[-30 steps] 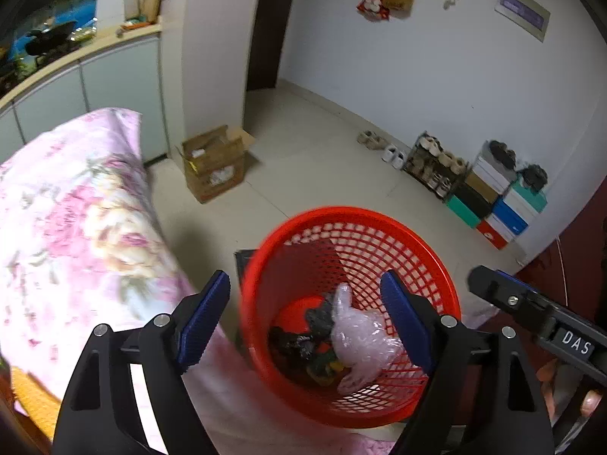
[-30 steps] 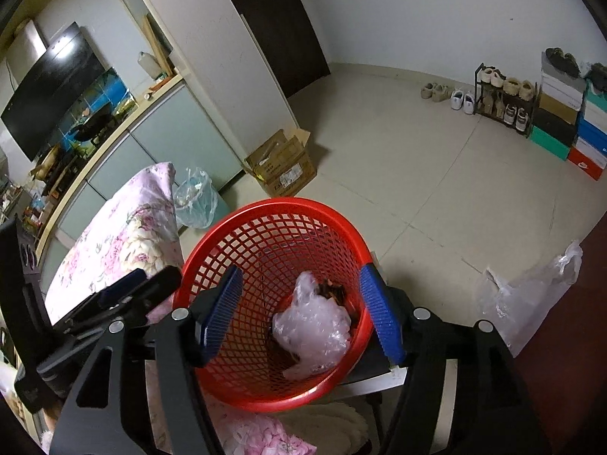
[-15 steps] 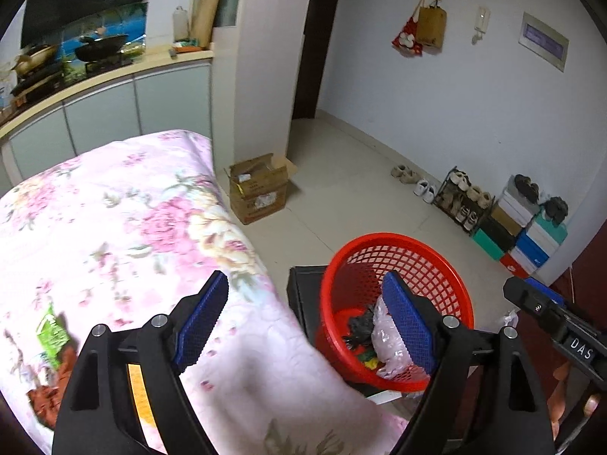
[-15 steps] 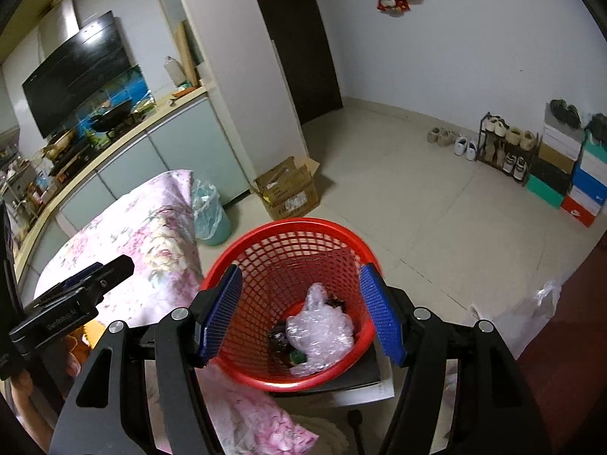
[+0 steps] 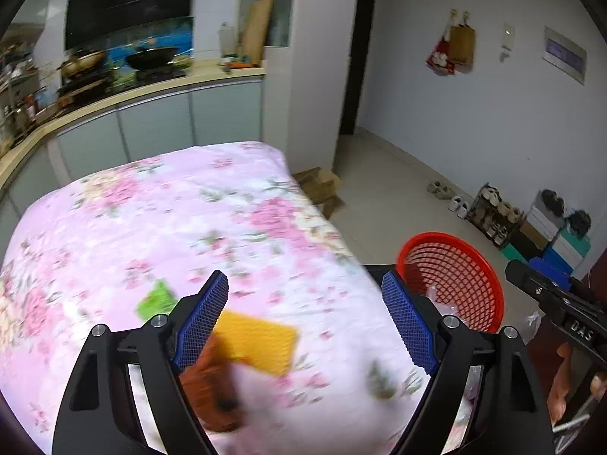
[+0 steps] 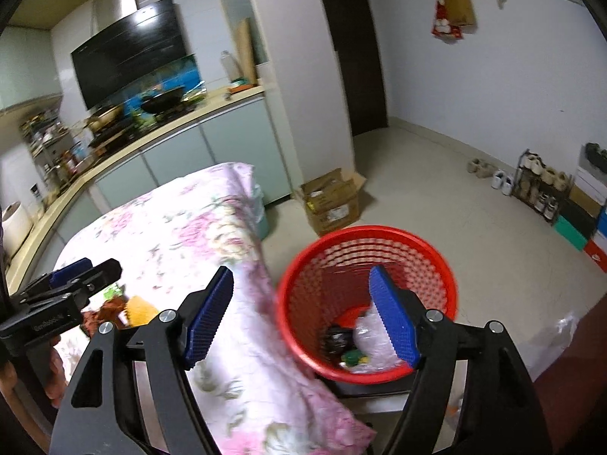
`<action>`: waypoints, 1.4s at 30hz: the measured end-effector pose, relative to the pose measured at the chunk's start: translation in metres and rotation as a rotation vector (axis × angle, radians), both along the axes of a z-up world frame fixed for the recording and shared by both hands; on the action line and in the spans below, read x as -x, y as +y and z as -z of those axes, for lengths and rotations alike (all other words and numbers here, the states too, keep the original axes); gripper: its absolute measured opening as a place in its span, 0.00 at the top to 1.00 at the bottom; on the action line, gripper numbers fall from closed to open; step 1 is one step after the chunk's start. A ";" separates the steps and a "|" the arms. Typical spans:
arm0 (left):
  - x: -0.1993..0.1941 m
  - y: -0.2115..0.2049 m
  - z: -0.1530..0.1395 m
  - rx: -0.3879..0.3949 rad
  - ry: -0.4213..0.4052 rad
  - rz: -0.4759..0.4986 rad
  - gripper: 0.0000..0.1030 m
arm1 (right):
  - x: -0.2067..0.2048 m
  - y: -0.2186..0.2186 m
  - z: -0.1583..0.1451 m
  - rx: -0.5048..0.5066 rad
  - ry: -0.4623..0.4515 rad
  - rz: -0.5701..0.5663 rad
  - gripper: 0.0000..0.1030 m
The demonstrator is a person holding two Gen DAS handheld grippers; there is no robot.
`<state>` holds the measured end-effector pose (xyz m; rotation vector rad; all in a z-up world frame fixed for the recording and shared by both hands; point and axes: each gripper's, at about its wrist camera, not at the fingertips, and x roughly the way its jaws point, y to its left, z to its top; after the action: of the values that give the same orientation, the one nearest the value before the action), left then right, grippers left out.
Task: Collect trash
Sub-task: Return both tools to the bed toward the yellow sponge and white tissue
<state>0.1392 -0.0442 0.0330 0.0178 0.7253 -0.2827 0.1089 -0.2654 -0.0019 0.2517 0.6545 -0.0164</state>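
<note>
The left tongs (image 5: 303, 318) hang wide open and empty above a surface under a pink floral cloth (image 5: 170, 220), where a yellow wrapper (image 5: 261, 341), a green packet (image 5: 155, 299) and a blurred brown-orange item (image 5: 208, 383) lie just below and between the blue pads. The right tongs (image 6: 301, 314), also empty, are opening, with the red mesh basket (image 6: 303, 303) of bagged trash beneath their right pad.

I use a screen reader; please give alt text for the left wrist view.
The open, empty left gripper hangs over a pink floral cloth bearing a yellow packet and green wrapper; a red basket stands at right.
</note>
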 end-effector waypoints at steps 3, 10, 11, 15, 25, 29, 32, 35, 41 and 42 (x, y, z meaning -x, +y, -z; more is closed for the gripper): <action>0.009 0.032 -0.009 0.009 -0.010 -0.039 0.22 | -0.004 0.014 0.000 -0.003 0.007 -0.033 0.30; 0.035 0.111 -0.017 -0.008 -0.033 -0.149 0.22 | -0.005 0.052 -0.006 0.005 0.000 -0.125 0.30; 0.039 0.119 -0.016 -0.012 -0.033 -0.158 0.22 | -0.005 0.058 -0.007 0.008 -0.001 -0.141 0.31; 0.058 0.156 -0.005 -0.012 -0.026 -0.200 0.22 | -0.002 0.084 -0.007 0.024 0.001 -0.201 0.31; 0.104 0.196 0.038 0.053 0.035 -0.139 0.22 | 0.008 0.135 -0.004 0.045 0.015 -0.347 0.31; 0.118 0.193 0.050 0.067 0.035 -0.080 0.22 | 0.011 0.151 -0.001 0.047 0.022 -0.398 0.31; 0.125 0.189 0.056 0.086 0.029 -0.034 0.22 | 0.015 0.163 0.001 0.051 0.027 -0.438 0.31; 0.126 0.182 0.062 0.080 0.030 -0.002 0.22 | 0.016 0.175 0.002 0.061 0.026 -0.479 0.31; 0.111 0.176 0.077 0.030 0.063 -0.019 0.25 | 0.021 0.204 0.009 0.059 0.039 -0.592 0.31; 0.108 0.177 0.077 0.037 0.068 -0.026 0.29 | 0.022 0.208 0.010 0.065 0.040 -0.604 0.31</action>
<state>0.0311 0.1333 -0.0444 -0.0364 0.7866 -0.2731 0.0873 -0.0575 -0.0122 -0.0164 0.7472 0.5370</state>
